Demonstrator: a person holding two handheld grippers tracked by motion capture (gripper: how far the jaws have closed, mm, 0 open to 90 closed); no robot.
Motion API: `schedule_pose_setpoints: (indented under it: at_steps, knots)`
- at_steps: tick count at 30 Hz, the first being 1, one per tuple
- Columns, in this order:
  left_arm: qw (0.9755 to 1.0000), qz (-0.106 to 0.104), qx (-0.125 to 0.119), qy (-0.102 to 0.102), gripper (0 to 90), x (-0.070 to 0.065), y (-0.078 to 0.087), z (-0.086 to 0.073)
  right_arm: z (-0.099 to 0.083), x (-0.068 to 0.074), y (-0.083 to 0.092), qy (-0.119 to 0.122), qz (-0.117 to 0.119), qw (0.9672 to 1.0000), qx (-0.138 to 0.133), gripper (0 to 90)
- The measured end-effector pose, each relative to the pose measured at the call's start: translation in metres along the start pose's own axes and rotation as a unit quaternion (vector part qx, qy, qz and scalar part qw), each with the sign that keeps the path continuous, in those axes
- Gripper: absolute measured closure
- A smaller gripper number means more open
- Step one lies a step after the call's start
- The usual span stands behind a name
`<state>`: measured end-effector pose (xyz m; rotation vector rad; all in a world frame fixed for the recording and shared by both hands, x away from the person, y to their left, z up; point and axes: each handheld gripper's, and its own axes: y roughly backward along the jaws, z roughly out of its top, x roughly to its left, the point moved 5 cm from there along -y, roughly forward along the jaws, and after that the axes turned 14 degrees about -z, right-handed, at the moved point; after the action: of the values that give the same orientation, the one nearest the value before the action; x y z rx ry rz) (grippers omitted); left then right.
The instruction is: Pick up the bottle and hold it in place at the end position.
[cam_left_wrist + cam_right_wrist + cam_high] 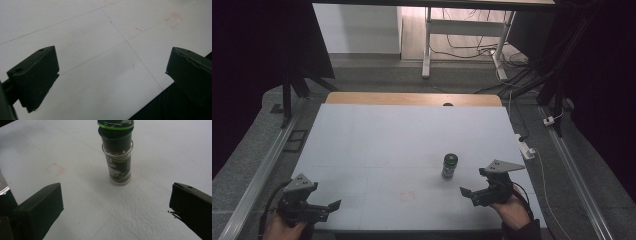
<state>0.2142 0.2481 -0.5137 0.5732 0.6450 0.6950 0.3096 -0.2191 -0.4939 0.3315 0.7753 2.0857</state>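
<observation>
One tall narrow spice jar [117, 152] upright on table [377, 145]; both grippers' fingers spread, empty; right gripper [479, 192] could nudge and topple it.

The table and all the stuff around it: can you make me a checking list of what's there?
Surface: white table, faint red marks near the front.
Job's things: one spice jar, upright, dark lid with green ring, ahead of the right gripper.
Clutter: nothing seen.
Grippers: left gripper open, at the table's front left; right gripper open, short of the jar.
Cables: one trails from each gripper; a white cable runs off the right edge.
Surroundings: grey floor, desk legs and tangled wires behind.
</observation>
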Motion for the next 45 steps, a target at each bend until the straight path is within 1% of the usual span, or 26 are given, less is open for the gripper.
schedule_pose_setpoints:
  at_steps: [5,8,11,13,24,31,35,40,42,45]
  knots:
    - [1.0000,-0.001,0.000,0.001,0.0,0.000,0.000,0.000,0.003,0.002,-0.010,0.011,0.004,0.9999,0.008,0.0]
    - [1.0000,0.000,0.000,0.001,0.0,0.000,0.000,0.000,0.005,0.002,-0.014,0.011,0.006,0.9999,0.010,0.0]
    - [1.0000,-0.001,0.001,0.001,0.0,0.000,0.000,0.000,0.006,0.001,-0.022,0.017,-0.001,0.9997,0.018,0.0]
    - [1.0000,-0.001,0.001,0.001,0.0,0.000,0.000,0.000,0.007,0.001,-0.024,0.018,-0.002,0.9997,0.019,0.0]
    - [1.0000,-0.003,0.001,0.003,0.0,0.001,0.000,0.000,0.010,0.000,-0.050,0.025,0.002,0.9992,0.030,0.0]
    - [1.0000,-0.003,0.001,0.003,0.0,0.001,0.000,0.000,0.009,0.002,-0.067,0.043,0.000,0.9980,0.045,0.0]
    - [1.0000,-0.003,0.001,0.003,0.0,0.001,0.000,0.000,0.010,0.004,-0.075,0.051,-0.001,0.9975,0.049,0.0]
    - [1.0000,-0.004,0.001,0.004,0.0,0.001,0.000,0.000,0.013,0.005,-0.083,0.052,0.003,0.9977,0.044,0.0]
    - [1.0000,-0.004,0.001,0.004,0.0,0.001,0.000,0.000,0.013,0.004,-0.085,0.057,0.001,0.9974,0.044,3.1]
    - [1.0000,-0.004,0.001,0.003,0.0,0.001,0.000,0.000,0.015,0.002,-0.086,0.056,0.002,0.9976,0.039,11.1]
